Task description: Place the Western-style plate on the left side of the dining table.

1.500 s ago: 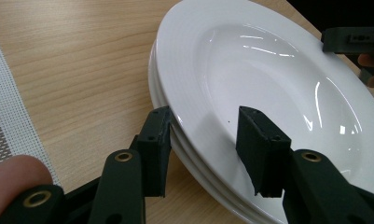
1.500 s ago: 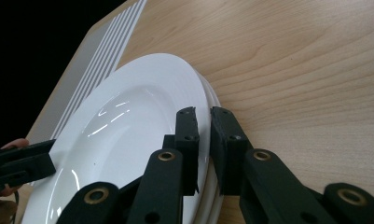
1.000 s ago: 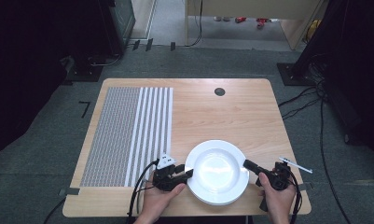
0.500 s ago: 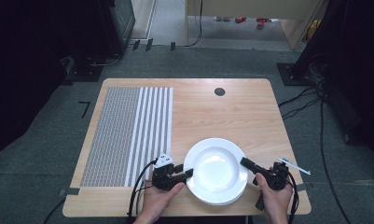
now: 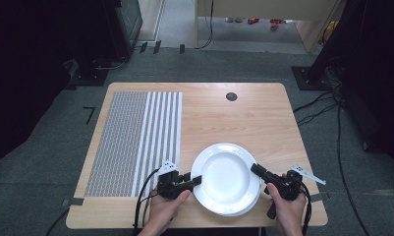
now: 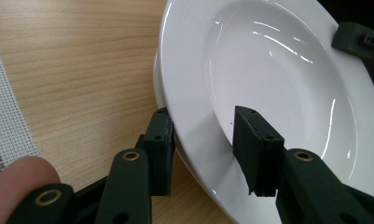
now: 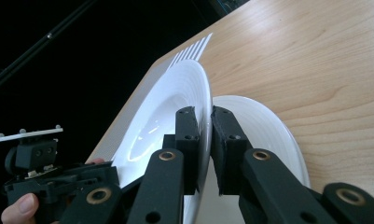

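Note:
Two white plates sit stacked near the table's front edge. My right gripper (image 5: 256, 169) (image 7: 204, 112) is shut on the right rim of the top plate (image 5: 226, 177) (image 7: 166, 116), tilting that side up off the lower plate (image 5: 241, 211) (image 7: 264, 126). My left gripper (image 5: 197, 180) (image 6: 203, 119) is open and straddles the top plate's (image 6: 278, 79) left rim, one jaw under it and one over the inside. The lower plate's edge (image 6: 157, 88) peeks out beneath. A hand holds each gripper.
The plates rest on a wooden table (image 5: 224, 118). A grey and white striped mat (image 5: 130, 137) covers its left third. A small dark round hole (image 5: 231, 96) sits near the far edge. Cables and dark equipment stand on the floor around the table.
The right gripper has drawn slightly up and left with the top plate's rim, tilting it. The left gripper has edged in around the opposite rim.

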The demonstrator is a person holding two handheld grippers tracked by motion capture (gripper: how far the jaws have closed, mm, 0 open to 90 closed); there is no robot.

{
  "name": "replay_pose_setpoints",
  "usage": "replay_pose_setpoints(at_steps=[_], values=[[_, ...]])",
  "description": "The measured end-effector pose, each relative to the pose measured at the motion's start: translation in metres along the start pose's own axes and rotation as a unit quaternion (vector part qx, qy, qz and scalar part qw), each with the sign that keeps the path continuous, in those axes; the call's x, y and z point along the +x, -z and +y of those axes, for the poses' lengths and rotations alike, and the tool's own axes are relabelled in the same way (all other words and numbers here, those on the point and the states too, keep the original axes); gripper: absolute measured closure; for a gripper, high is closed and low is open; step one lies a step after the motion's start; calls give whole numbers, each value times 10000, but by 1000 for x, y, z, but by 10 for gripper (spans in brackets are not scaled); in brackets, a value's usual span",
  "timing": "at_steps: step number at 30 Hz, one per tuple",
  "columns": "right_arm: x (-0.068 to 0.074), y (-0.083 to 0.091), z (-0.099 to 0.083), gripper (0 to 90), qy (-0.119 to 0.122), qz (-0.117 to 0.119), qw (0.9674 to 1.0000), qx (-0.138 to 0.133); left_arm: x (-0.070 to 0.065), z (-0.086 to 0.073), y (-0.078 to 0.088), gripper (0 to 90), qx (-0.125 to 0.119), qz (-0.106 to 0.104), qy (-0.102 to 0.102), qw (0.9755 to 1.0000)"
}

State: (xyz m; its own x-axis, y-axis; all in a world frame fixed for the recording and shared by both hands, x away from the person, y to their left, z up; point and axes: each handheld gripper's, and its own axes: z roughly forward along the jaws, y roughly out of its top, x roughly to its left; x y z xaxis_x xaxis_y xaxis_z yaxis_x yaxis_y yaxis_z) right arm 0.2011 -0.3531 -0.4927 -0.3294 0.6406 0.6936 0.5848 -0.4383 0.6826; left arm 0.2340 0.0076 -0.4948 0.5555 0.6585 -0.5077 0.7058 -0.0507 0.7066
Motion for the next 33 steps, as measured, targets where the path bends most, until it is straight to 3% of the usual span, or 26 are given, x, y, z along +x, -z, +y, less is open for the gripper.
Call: replay_pose_setpoints(at_steps=[11, 20, 28, 31, 33], values=[[3, -3, 0, 838, -220, -11, 9997, -72, 2, 4, 8, 671, -146, -187, 95, 9997], [11, -5, 0, 839, -199, 1, 9997, -135, 4, 7, 13, 683, -158, -210, 195, 9995], [22, -11, 4, 837, -342, 114, 9991, -228, 6, 21, 31, 698, -275, -327, 169, 9989], [26, -16, 5, 842, -501, 205, 9982, -269, 9, 25, 36, 710, -333, -392, 274, 9983], [31, -19, 6, 844, -458, 231, 9983, -274, 13, 29, 41, 717, -395, -376, 372, 9978]])
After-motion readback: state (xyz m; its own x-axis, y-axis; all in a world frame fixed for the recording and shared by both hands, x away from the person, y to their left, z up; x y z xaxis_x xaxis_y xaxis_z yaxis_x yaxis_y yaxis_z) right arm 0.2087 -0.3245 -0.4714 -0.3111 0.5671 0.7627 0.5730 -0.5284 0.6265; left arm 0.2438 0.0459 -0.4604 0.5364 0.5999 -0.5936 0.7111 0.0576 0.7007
